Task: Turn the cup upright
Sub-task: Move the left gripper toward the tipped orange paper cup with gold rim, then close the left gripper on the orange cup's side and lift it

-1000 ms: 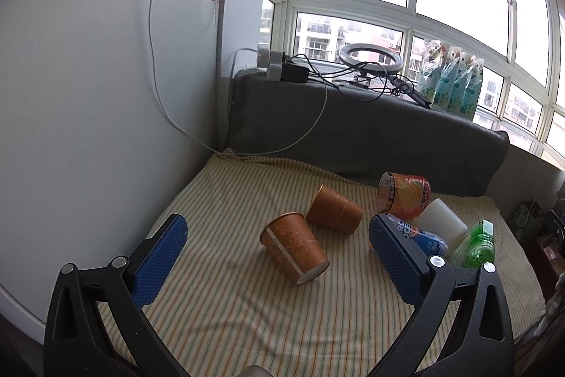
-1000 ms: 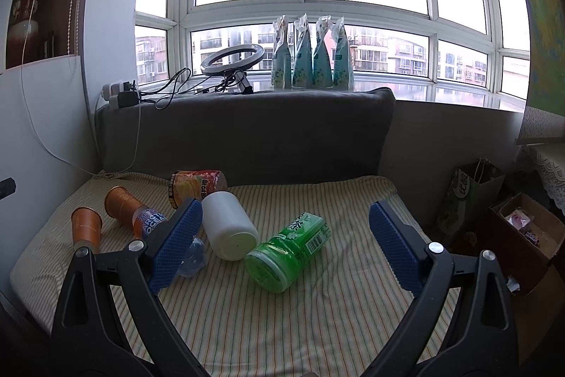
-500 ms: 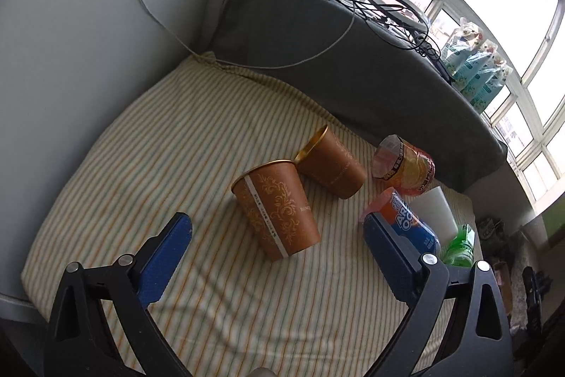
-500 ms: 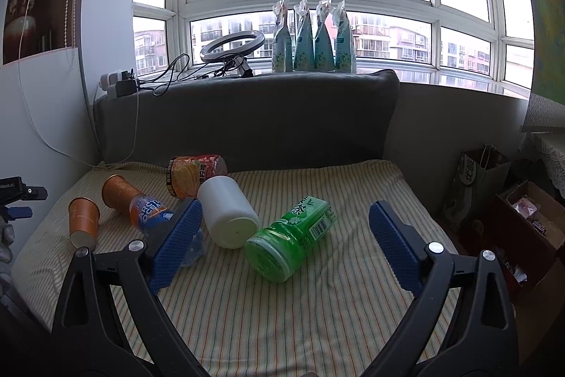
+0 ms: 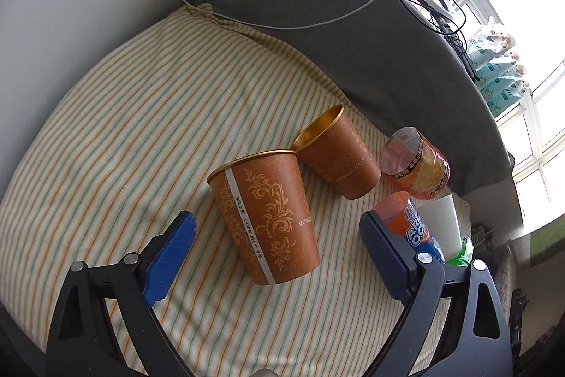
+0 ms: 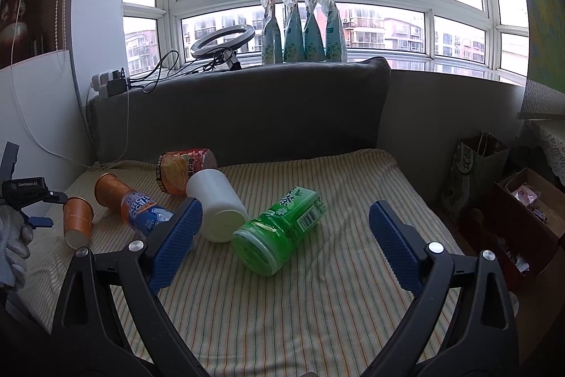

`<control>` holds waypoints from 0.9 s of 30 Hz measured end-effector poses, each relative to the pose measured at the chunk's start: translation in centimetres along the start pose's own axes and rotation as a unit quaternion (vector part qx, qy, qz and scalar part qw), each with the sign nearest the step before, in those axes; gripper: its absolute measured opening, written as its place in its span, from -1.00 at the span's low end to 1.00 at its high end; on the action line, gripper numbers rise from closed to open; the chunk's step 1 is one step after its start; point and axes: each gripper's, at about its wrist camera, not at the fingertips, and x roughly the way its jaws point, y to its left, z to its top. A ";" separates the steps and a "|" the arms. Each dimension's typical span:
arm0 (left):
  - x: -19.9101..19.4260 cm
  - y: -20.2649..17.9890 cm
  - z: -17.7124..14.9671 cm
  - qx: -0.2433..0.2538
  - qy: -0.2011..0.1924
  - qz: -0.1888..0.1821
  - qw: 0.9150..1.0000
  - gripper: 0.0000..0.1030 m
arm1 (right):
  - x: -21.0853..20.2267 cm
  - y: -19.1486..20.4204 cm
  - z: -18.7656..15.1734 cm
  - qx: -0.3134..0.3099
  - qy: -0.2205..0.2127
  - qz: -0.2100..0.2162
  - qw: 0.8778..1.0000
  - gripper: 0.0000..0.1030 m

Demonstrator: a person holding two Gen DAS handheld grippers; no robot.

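Observation:
An orange paper cup with gold scrollwork lies on its side on the striped cushion, its base toward me. My left gripper is open, its blue pads either side of the cup's base end, not touching it. A second orange cup lies on its side just behind, rim against the first cup's rim. Both cups show small at the left of the right wrist view. My right gripper is open and empty, hovering near a green bottle.
An orange snack canister, a blue-labelled bottle and a white cup lie to the right of the cups. A grey backrest stands behind. Cables and a ring light sit on the sill. Bags and boxes stand on the floor at right.
My left gripper has moved down and forward onto the near orange cup, which now fills the gap between the pads. The right gripper has hardly moved.

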 end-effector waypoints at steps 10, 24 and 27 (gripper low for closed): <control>1.7 -0.4 0.0 0.008 0.014 0.015 1.000 0.69 | 0.7 0.4 -0.2 -0.007 0.016 0.000 1.000 0.89; 3.9 0.0 -0.5 0.002 0.037 0.016 0.999 0.28 | 2.0 1.0 -1.0 -0.020 0.070 0.005 0.997 0.89; 3.8 -0.1 -0.6 0.009 0.033 0.016 0.999 0.25 | 2.0 0.9 -1.1 -0.019 0.072 0.006 0.997 0.89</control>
